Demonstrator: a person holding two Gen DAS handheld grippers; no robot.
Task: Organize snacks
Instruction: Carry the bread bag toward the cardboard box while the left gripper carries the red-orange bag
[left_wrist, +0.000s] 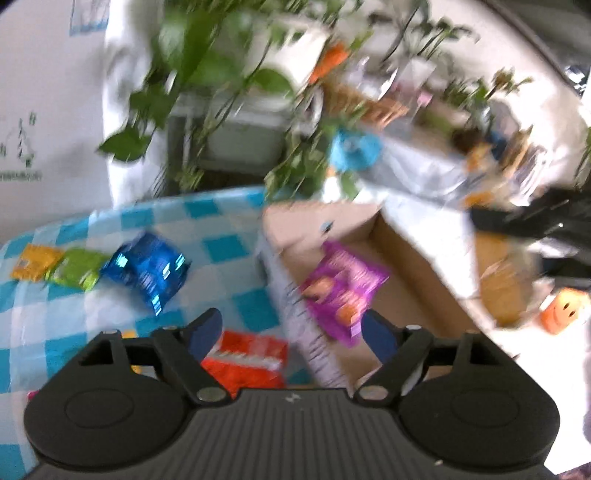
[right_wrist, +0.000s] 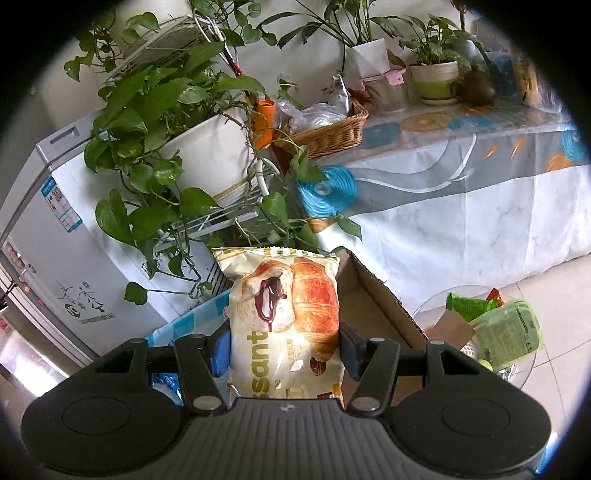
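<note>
The cardboard box (left_wrist: 391, 280) serves as the reference. The left gripper (left_wrist: 293, 330) hangs over the box's near-left wall with its fingers (left_wrist: 205, 332) spread and nothing between them. A purple snack packet (left_wrist: 343, 288) lies inside the box. Left of the box, on the checked desk (left_wrist: 221, 251), lie a blue packet (left_wrist: 147, 271), a green packet (left_wrist: 75, 269), a yellow packet (left_wrist: 33, 262) and a red packet (left_wrist: 247, 360). The left view is blurred. The right gripper (right_wrist: 284, 350) pinches a croissant packet (right_wrist: 286, 321) upright by both sides, in front of the box (right_wrist: 373, 306).
</note>
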